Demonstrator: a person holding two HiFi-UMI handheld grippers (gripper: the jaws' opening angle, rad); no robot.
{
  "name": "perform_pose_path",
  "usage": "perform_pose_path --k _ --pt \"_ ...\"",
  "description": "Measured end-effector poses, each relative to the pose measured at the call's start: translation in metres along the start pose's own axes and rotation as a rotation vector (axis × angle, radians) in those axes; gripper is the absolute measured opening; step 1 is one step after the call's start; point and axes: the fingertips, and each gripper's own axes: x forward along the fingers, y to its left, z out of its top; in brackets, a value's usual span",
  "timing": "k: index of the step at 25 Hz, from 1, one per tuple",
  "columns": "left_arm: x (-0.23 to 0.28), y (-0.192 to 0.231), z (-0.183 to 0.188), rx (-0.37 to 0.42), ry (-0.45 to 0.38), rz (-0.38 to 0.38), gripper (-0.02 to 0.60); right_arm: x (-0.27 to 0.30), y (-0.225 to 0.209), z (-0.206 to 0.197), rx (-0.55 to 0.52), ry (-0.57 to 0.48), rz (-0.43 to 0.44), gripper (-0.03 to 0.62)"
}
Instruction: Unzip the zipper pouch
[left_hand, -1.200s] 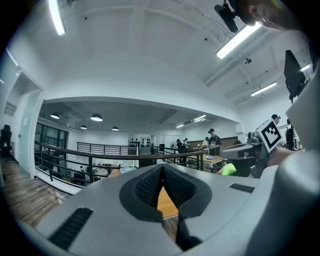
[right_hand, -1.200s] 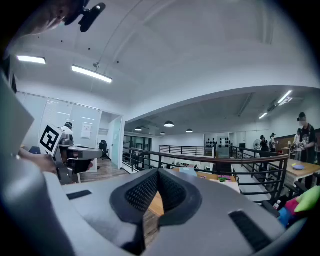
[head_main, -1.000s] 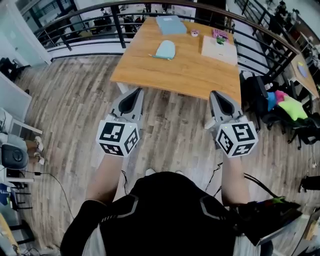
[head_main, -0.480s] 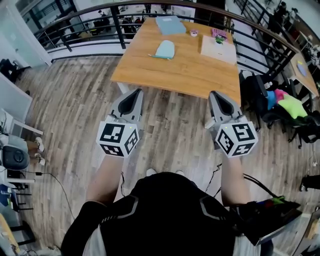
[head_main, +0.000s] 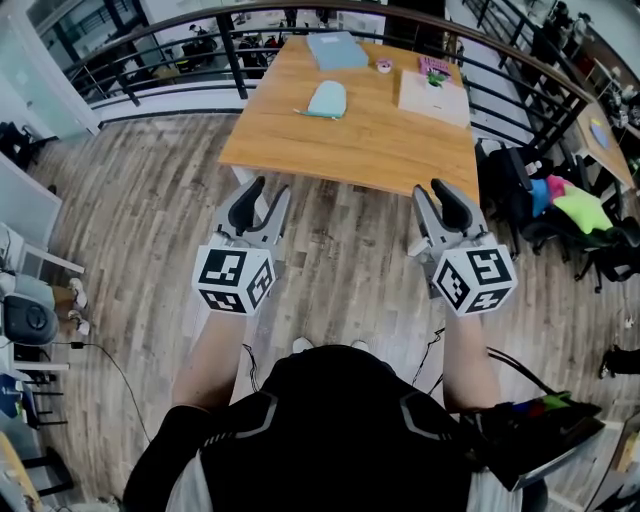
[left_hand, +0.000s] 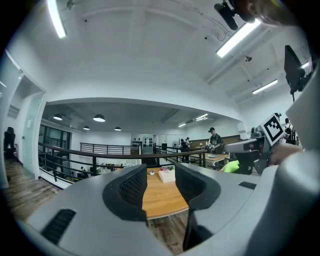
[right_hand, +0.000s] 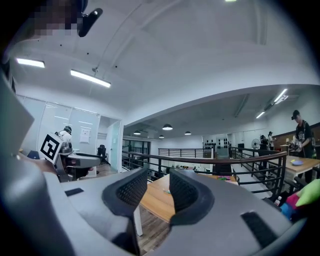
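On the far part of a wooden table lies the light blue zipper pouch, flat, with a thin tail sticking out to its left; it is too small to tell whether the zip is shut. Beyond it are a grey-blue folder, a small round thing and a pale board with something pink on top. A black railing runs round the table's far sides.

Both grippers are held level over the plank floor, side by side, short of the table's near edge and well apart from the pouch. The left gripper has just been opening its 2 jaws: they stand apart with only air between them. The right gripper has likewise just been opening, its gap a little narrower, and grips nothing
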Motion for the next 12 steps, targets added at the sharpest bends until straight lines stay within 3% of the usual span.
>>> perform_pose_path --k 5,12 --pt "-0.002 0.008 0.0 0.003 -0.01 0.004 0.247 0.0 -0.008 -0.003 0.014 0.001 -0.03 0.22" --pt "-0.008 0.024 -0.002 0.011 -0.028 0.016 0.296 0.007 -0.006 -0.005 0.022 -0.007 -0.051 0.324"
